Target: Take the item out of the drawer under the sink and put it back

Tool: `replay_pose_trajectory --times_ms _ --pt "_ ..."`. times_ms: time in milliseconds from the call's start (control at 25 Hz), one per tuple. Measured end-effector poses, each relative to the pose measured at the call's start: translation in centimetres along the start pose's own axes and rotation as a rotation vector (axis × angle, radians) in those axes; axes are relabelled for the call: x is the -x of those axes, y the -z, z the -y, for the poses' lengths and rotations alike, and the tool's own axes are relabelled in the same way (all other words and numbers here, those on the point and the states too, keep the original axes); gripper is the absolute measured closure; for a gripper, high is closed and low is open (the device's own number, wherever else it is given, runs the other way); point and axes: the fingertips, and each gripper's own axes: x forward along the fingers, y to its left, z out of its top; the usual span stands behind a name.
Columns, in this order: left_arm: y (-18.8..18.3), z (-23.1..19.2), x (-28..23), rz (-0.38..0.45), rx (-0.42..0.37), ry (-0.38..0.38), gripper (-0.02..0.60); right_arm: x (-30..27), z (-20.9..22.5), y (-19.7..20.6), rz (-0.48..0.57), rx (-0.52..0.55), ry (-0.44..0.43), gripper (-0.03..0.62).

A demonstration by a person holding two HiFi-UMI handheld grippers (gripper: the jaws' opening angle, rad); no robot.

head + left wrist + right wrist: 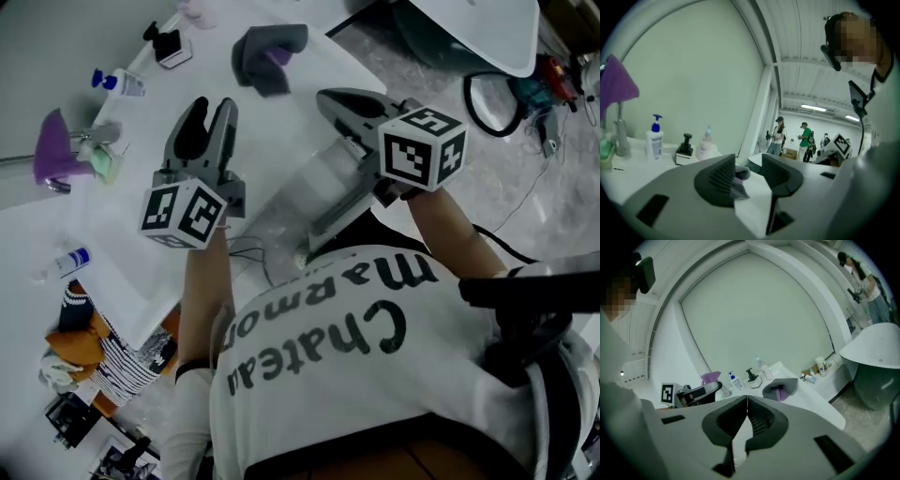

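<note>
The grey item [269,54] lies on the desk [281,141] ahead of the left gripper [211,105], whose fingers are apart and empty, while the right gripper [325,95] has its fingers closed on nothing, so the next move is probably to grasp the item again and return it to the drawer.

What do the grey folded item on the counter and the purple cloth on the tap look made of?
Grey folded item with purple inside: probably soft matte fabric or felt, judging by its rounded, sagging folds; which one is unclear. Purple cloth draped over the tap: thin textile, hanging limp.
</note>
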Motion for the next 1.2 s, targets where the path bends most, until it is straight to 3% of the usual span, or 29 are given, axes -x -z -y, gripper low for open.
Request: replay_pose_trajectory --times_ms 120,280,480,640,840,1200 --pt "-1.6 -0.7 6.3 0.079 0.045 -0.045 0.467 0.1 -3.7 -0.8 0.097 -0.024 -0.035 0.583" --pt "-1.6 -2.4 14.6 0.093 0.072 -0.119 0.546 0.0 -9.4 -0.4 0.163 0.000 -0.073 0.583" --pt "-1.1 -4.8 24.7 0.142 0.118 -0.212 0.551 -1.0 -16.3 2.4 0.135 0.158 -0.050 0.583" --pt "-1.1 -6.2 31.1 0.178 0.090 -0.281 0.551 -1.8 -20.8 2.4 0.181 0.249 -0.051 0.583" --pt "-0.8 -7.2 36.3 0.186 0.030 -0.331 0.551 -3.7 -24.4 3.8 0.172 0.275 -0.068 0.583" --pt "-1.3 -9.0 42.3 0.222 0.031 -0.397 0.551 -6.9 -28.2 5.8 0.122 0.266 -0.110 0.583"
